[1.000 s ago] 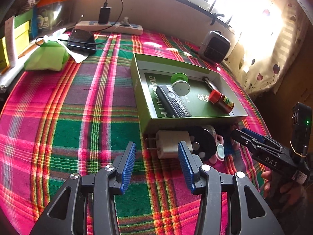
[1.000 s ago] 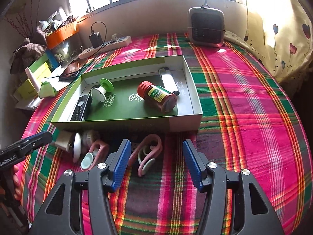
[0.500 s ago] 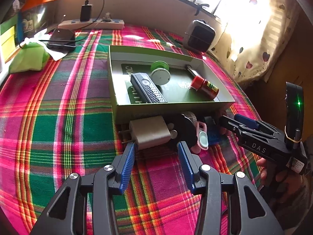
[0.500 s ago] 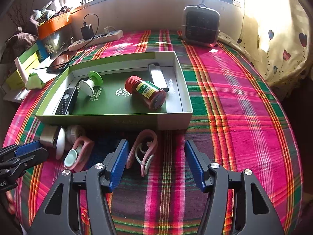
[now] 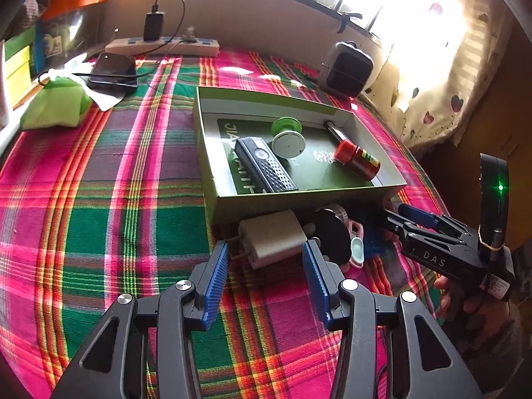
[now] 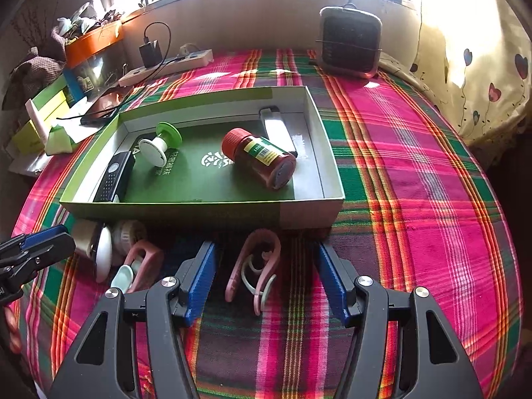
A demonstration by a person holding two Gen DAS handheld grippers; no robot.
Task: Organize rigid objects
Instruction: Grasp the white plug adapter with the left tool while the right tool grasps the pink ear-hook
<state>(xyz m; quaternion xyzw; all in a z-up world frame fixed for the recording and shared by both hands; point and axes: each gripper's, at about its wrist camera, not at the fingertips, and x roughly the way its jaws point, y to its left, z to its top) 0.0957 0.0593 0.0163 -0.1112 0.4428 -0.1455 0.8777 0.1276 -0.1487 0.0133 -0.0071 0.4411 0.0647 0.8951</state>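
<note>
Plaid cloth (image 6: 415,173) covers the table, w/ an open green box (image 6: 206,214) in the middle. Inside the box: red-capped bottle (image 6: 262,159) on its side, black remote (image 5: 264,168) at the box's left end, green-and-white spool (image 6: 161,143), and a silver bar (image 6: 277,126) by the far wall. Left gripper (image 5: 266,266) has jaws apart, nothing pinched; white charger plug (image 5: 272,241) lies on the cloth just ahead of its blue pads, close to the box's front wall. Right gripper (image 6: 264,276) has just been opening its jaws, now wide, w/ a pink clip (image 6: 257,266) lying loose between them, pads not touching it. Second pink clip (image 6: 143,262) and a white disc (image 6: 103,252) sit nearby, left of the first.
</note>
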